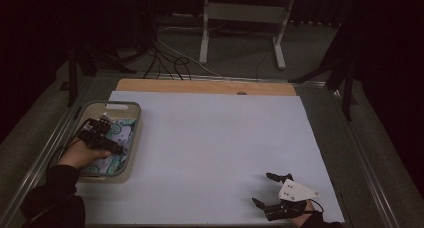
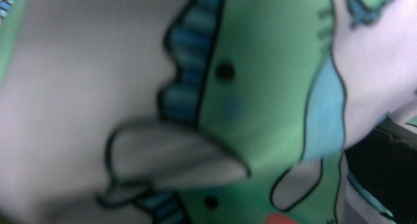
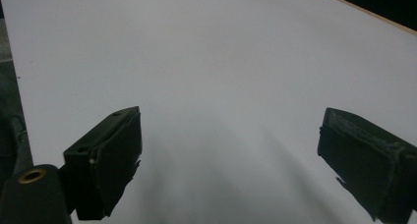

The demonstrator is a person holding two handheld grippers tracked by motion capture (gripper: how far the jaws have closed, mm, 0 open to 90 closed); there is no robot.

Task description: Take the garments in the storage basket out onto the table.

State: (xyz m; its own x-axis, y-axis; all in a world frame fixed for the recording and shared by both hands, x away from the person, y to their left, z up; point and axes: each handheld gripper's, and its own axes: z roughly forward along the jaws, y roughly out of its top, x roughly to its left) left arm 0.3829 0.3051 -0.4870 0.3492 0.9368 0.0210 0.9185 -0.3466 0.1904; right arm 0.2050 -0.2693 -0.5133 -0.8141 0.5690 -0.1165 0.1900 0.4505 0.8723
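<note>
Left claw [image 1: 102,133] dips into the grey bin [image 1: 131,138], right over the printed cloth [image 1: 120,130] lying inside; from the high view I cannot tell whether its jaws are apart or together. Well away from the bin, the right claw [image 1: 267,190] waits over the white bench [image 1: 210,148], likely on standby. Left gripper view: soft cloth [image 2: 255,76], cartoon-printed in green, blue and lilac, pressed close and blurred. Right gripper view: right claw [image 3: 231,160] spread wide, holding nothing, above smooth matte bench [image 3: 206,52].
</note>
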